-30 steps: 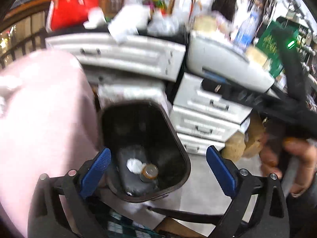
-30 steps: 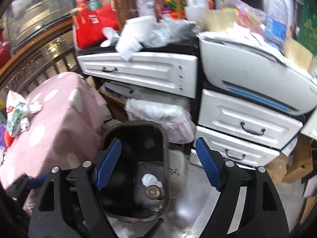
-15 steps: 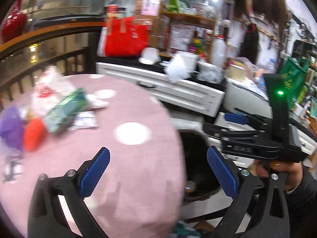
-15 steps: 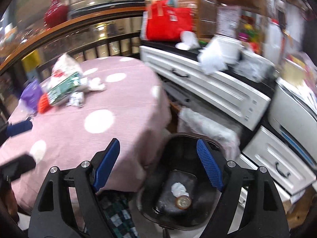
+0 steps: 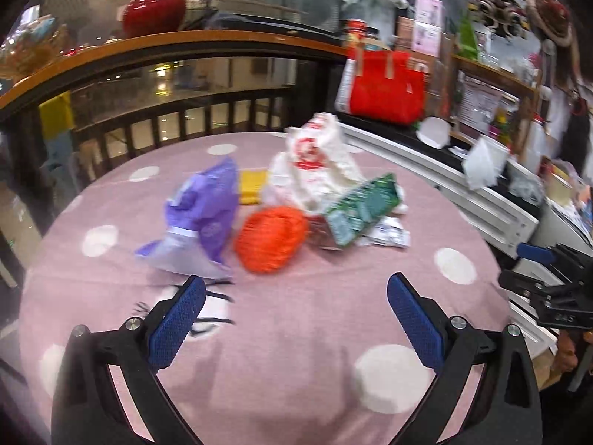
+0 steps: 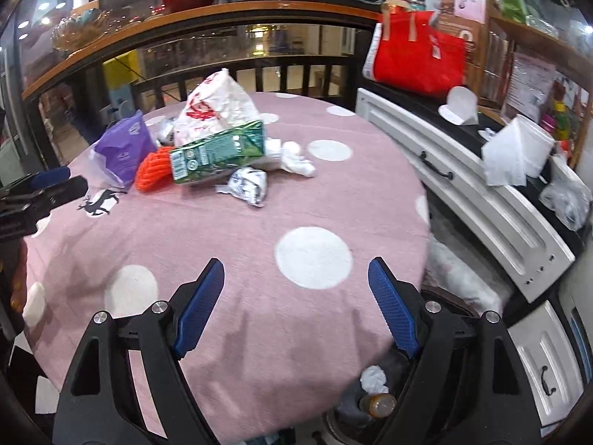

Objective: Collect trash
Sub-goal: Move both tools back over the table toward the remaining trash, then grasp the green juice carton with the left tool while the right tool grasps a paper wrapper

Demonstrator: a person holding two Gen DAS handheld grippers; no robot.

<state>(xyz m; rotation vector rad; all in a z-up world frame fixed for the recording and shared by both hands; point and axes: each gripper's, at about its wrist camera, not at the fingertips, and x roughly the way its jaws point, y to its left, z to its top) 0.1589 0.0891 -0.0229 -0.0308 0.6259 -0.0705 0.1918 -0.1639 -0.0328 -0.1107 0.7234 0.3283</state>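
We hold both claws over the near part of the round table (image 6: 333, 200) with its pink dotted cloth, and both are empty with their jaws wide apart: the left gripper (image 5: 294, 298) and the right gripper (image 6: 296, 282) have nothing between the blue pads.

The trash lies in one heap on the far side of the table, ahead of both claws and apart from them. In the right wrist view the heap sits far and to the left; in the left wrist view it sits almost straight ahead, so we judge the left hand to be better lined up with it. Nearest to the left claw are the orange net (image 5: 272, 239) and the purple bag (image 5: 205, 215). The green carton (image 6: 218, 152) lies on its side, its long axis running across the right claw's line from left to right, tipped up slightly at the right end. Beside it, nearer to us, lies a crumpled white wrapper (image 6: 246, 185); behind it rises the white plastic bag (image 6: 215, 107).

The bin (image 6: 374, 396) stands on the floor at the table's near right edge, below the right claw, with a paper ball and a bottle inside.

A second ago both cameras looked down into that bin; now both have swung up and leftward to face the table and the heap.
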